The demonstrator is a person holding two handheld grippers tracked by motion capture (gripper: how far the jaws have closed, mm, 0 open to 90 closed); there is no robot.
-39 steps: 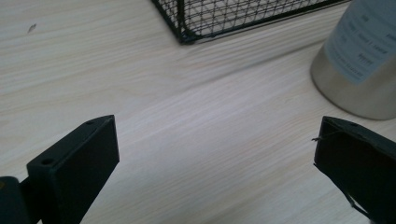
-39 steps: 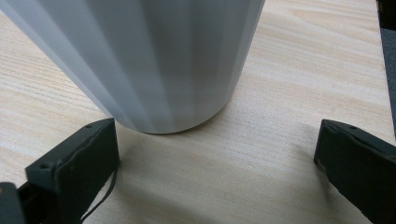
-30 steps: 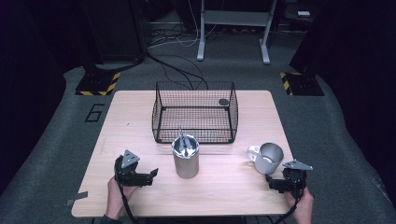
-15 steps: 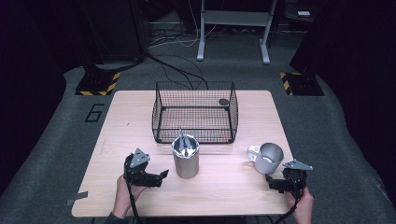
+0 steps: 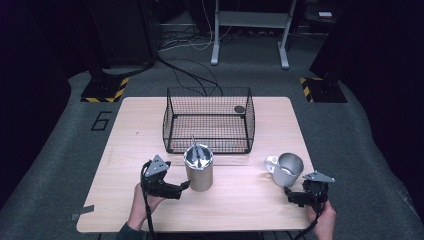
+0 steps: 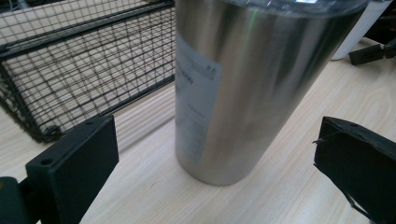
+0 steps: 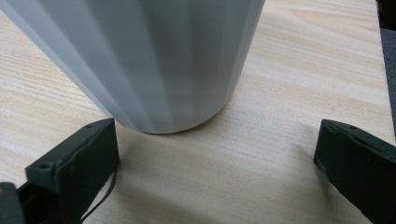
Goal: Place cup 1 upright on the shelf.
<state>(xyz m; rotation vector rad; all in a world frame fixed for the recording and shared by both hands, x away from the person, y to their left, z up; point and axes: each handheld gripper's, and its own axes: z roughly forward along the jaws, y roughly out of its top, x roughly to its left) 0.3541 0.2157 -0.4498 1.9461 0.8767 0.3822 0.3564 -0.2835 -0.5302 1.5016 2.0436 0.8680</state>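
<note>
Wood table, dark room; wire basket holds just a small dark disc. Left gripper, jaws apart, beside steel canister; right gripper, jaws apart, near mug. Nothing gripped yet, so prob. early.

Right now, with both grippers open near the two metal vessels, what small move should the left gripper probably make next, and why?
Probably ease the left gripper a little further forward so its jaws straddle the tall stainless steel cylinder, then close. Its jaws stand wide open, with the cylinder upright between and just beyond them, not yet touched. The right gripper waits open by the silver metal mug.
</note>
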